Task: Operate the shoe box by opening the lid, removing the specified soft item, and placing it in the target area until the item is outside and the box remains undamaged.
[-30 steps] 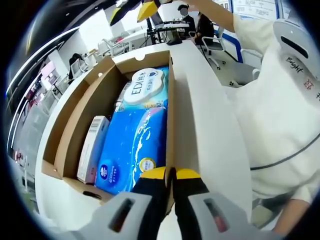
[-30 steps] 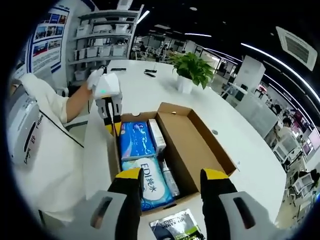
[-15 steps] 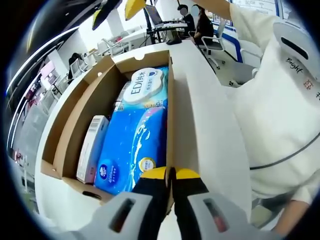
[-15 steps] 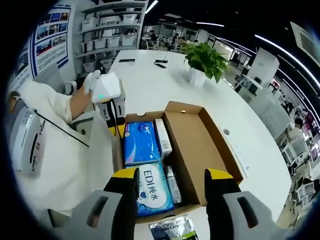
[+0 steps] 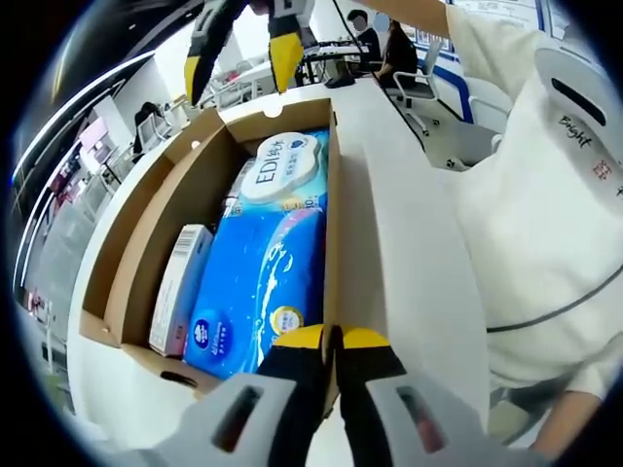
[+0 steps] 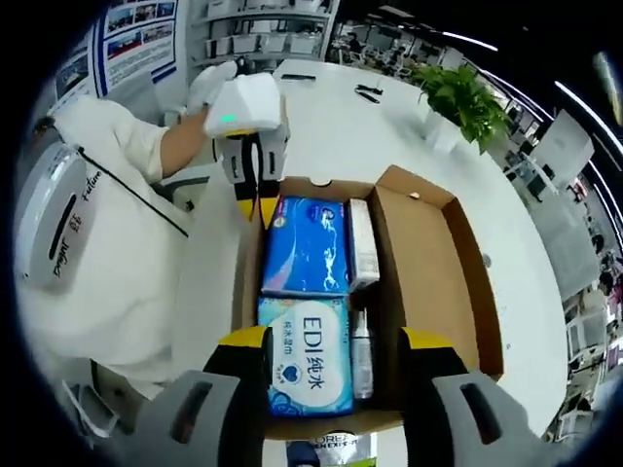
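Soft packs in open shoe box (image 6: 428, 243), lid folded back, on white surface (image 6: 321, 117).

Item: white "EDI" pack (image 6: 311, 352), plastic-wrapped, lying at the box end nearest the right hand-held gripper (image 6: 336, 341), touching a blue pack (image 6: 304, 245); slim cartons alongside. Judged light, squashy, with slippery film; best pinched across its width at mid-body, clear of the cardboard walls, which look thin and easily torn. Right hand-held gripper: jaws spread, hovering above the pack. Left hand-held gripper (image 5: 332, 336): clenched on the box's side wall, steadying it.
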Available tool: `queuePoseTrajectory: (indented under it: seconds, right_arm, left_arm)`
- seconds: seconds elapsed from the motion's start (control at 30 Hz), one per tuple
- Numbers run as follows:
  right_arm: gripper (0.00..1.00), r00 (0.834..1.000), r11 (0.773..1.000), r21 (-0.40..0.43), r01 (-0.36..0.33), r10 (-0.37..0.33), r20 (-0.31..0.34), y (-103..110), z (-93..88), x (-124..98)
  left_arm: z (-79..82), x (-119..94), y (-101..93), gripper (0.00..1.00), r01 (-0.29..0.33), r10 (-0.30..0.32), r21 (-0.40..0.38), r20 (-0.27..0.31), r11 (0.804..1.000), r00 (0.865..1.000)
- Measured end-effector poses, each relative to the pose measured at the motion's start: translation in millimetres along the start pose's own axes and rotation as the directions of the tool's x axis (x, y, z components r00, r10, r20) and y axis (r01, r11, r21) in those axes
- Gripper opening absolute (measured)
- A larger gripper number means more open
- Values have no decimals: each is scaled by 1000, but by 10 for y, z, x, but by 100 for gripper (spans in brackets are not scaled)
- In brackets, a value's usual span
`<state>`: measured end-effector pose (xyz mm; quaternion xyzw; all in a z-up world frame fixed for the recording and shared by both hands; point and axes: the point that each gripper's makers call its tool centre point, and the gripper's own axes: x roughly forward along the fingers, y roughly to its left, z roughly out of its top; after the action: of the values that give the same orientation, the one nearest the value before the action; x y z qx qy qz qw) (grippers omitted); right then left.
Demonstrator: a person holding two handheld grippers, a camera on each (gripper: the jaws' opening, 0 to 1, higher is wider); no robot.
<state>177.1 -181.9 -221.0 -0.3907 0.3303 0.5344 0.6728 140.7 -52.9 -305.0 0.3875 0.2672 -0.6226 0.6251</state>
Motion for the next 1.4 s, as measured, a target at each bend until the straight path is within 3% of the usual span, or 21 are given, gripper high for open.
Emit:
queuePoseTrajectory:
  seconds: [0.1,0.13,0.3,0.4,0.57,0.67,0.87,1.0,1.13,1.4]
  right_arm:
    - [56,1000,1000,-13,-11,10,-27,-41,-21,111]
    - [57,996,999,12,-41,42,-79,-18,-80,133]
    - [58,989,998,-17,-60,57,-139,-45,-48,167]
    - [57,988,997,-7,-81,79,-135,-27,0,177]
    - [58,980,997,-3,-79,77,-184,-38,-118,228]
    - [60,979,994,20,-108,110,-170,40,-113,236]
    - [61,977,995,21,-101,103,-186,16,-193,258]
    - [63,965,990,29,-139,142,-221,86,-325,363]
    - [64,966,988,40,-147,152,-207,80,-320,429]
    - [63,950,985,21,-171,171,-261,99,-399,536]
  left_arm:
    - [-2,0,3,3,1,-1,-1,-1,1000,1000]
    - [-2,1,3,3,1,-1,-1,-2,1000,1000]
    - [-3,-1,2,3,0,0,3,0,1000,1000]
    - [-5,-2,6,3,0,0,-1,0,1000,1000]
    - [-9,-4,7,3,-1,1,-1,0,1000,1000]
    - [-11,-4,7,3,0,0,0,-1,1000,1000]
    - [-11,-4,8,3,2,-2,-2,1,1000,1000]
    - [-10,-5,8,3,0,0,2,2,1000,1000]
    - [-8,-6,9,3,-1,1,0,6,1000,1000]
    - [-1,-6,12,3,1,-1,-6,15,1000,1000]
